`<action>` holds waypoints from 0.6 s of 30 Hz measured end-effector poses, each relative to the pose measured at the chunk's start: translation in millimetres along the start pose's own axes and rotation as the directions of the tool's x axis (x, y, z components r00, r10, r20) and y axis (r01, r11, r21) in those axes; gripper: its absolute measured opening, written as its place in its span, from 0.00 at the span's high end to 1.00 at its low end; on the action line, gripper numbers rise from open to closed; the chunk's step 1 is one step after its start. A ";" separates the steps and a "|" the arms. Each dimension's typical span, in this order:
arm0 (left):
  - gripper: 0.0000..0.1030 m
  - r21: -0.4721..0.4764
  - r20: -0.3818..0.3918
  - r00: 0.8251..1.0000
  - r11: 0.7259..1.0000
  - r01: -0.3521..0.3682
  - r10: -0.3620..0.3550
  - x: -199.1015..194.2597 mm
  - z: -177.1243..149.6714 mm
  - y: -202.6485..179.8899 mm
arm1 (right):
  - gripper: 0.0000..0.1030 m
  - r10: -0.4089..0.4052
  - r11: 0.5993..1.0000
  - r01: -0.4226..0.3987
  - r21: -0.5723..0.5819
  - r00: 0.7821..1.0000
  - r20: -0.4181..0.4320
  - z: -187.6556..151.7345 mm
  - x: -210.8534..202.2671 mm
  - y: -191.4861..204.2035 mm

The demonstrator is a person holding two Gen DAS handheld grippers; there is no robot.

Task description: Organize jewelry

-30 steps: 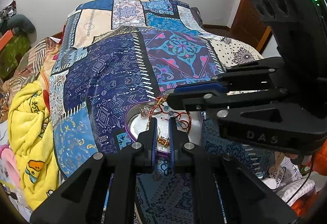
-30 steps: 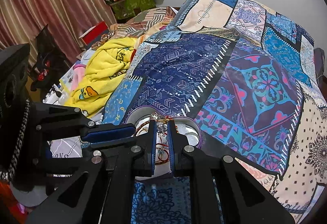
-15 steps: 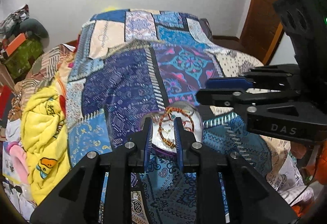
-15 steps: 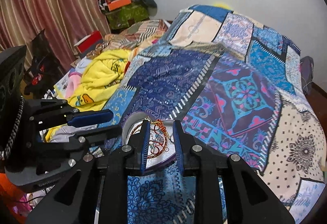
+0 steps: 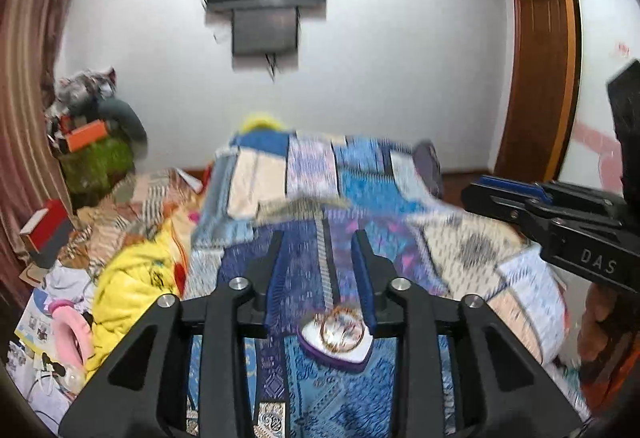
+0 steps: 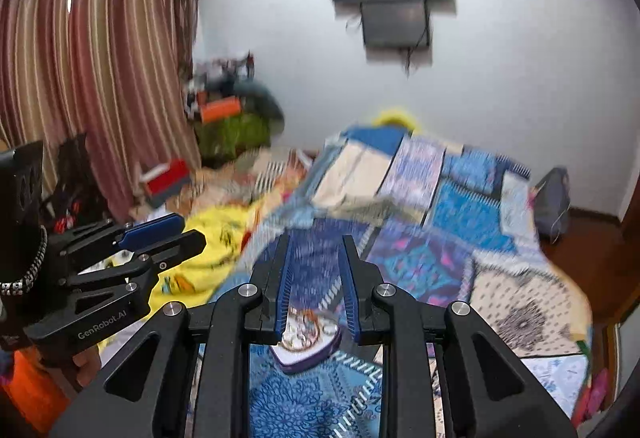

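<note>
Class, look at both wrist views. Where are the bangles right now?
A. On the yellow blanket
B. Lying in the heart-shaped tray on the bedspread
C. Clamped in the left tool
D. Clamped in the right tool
B: the bangles lie inside the heart-shaped tray on the bedspread, while the left tool and right tool show nothing between their fingers.

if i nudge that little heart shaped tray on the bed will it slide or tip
The tray sits on a soft patterned bedspread, so it would likely drag or tilt rather than slide. Its shallow rim probably lets the loose bangles shift or spill. It looks small and light.
</note>
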State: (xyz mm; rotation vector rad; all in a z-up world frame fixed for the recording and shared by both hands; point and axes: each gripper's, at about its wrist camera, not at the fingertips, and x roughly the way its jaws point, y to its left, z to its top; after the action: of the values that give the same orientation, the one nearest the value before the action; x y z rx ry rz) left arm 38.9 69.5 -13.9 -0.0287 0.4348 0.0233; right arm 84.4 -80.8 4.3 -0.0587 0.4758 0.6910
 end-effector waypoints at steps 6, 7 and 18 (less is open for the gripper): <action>0.49 -0.030 0.158 0.986 0.998 -0.049 0.053 -51.1 9.5 -6.0 | 0.45 -0.060 0.998 0.060 0.000 0.986 0.155 7.2 -43.8 14.1; 0.48 -0.032 0.172 0.983 0.998 -0.054 0.059 -56.6 10.0 -6.2 | 0.36 -0.071 0.997 0.072 0.000 0.980 0.184 7.3 -50.1 16.8; 0.08 -0.059 0.256 0.956 0.990 -0.130 0.140 -89.9 6.4 -6.7 | 0.11 -0.138 0.990 0.140 0.011 0.956 0.259 5.1 -59.2 29.0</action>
State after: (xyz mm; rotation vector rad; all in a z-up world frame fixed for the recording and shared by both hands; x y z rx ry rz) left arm -39.7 61.6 30.0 -0.0363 0.1730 0.1692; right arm 28.7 -92.8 38.0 -0.0086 0.2142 0.5521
